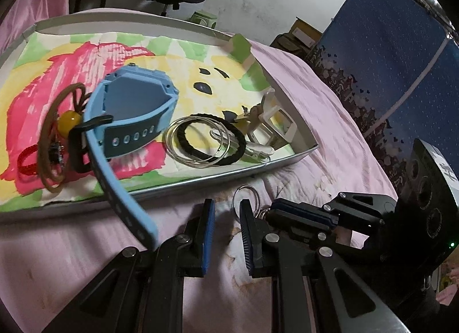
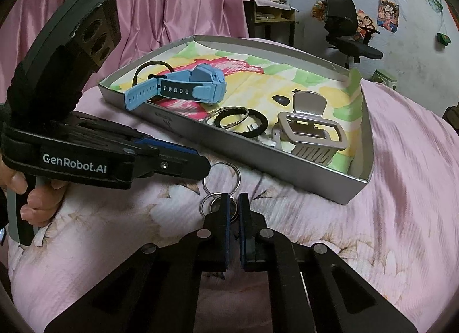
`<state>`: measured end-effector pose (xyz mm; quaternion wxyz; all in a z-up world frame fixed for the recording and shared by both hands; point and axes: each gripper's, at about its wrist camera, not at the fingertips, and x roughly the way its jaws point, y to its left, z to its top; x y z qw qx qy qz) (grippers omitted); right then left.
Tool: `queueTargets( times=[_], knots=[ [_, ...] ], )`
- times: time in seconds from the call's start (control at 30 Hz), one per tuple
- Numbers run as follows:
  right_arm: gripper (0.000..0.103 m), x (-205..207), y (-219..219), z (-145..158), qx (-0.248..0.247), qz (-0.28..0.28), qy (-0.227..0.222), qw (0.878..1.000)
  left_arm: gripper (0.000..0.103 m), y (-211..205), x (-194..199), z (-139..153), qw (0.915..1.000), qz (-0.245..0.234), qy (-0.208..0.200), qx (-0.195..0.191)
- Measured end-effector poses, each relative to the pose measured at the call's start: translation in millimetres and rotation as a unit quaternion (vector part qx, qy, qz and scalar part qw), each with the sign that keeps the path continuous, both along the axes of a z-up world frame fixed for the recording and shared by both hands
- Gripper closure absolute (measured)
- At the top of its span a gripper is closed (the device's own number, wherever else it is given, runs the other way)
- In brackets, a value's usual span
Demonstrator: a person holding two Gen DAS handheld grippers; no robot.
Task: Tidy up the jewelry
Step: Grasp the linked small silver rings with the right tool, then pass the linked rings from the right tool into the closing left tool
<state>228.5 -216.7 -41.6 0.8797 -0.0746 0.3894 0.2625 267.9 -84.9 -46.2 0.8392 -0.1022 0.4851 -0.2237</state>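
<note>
A: Why are both your grippers crowded onto one spot of the bedspread [image 2: 401, 160]?

B: Because the rings [image 2: 221, 173] are the last thing outside the tray [image 2: 315, 178]. They lie linked on the cloth, just beside the tray's near wall.

A: And your right gripper [image 2: 234, 199]?

B: Its jaws stand a narrow gap apart, straddling the lower rings. I'd judge you're about to pinch; nothing is clamped yet.

A: The left gripper [image 1: 226, 206]?

B: From its own camera the jaws are apart, with the top ring [image 1: 246, 193] just ahead of the tips. From the right wrist view its tip sits at that ring's edge, probably steadying it.

A: The rest?

B: Already in the tray: watch [image 1: 134, 109], black band [image 1: 212, 146] under wire hoops, claw clip [image 2: 312, 135] in the corner.
</note>
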Motion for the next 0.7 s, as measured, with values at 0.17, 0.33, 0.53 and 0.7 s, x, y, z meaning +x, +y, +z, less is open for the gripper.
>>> queueTargets(
  times=[0.17, 0.33, 0.53, 0.7],
  knots=[
    [0.098, -1.1, -0.2, -0.2, 0.0, -0.001, 0.001, 1.0, 0.086, -1.1, 7.4, -7.0, 0.9998, -0.001, 0.017, -0.01],
    [0.098, -0.6, -1.0, -1.2, 0.0, -0.002, 0.003, 1.0, 0.087, -5.5, 12.4, -11.4, 0.9995, -0.006, 0.027, -0.011],
    [0.099, 0.4, -3.2, -0.3, 0.002, -0.007, 0.001, 1.0, 0.099, -3.3, 11.3, -13.6, 0.9997, 0.009, 0.023, -0.004],
    [0.101, 0.9, -12.2, 3.2, 0.018, -0.02, -0.005, 1.0, 0.1, 0.4, 4.0, -9.4, 0.9997, 0.022, 0.007, -0.002]
  ],
)
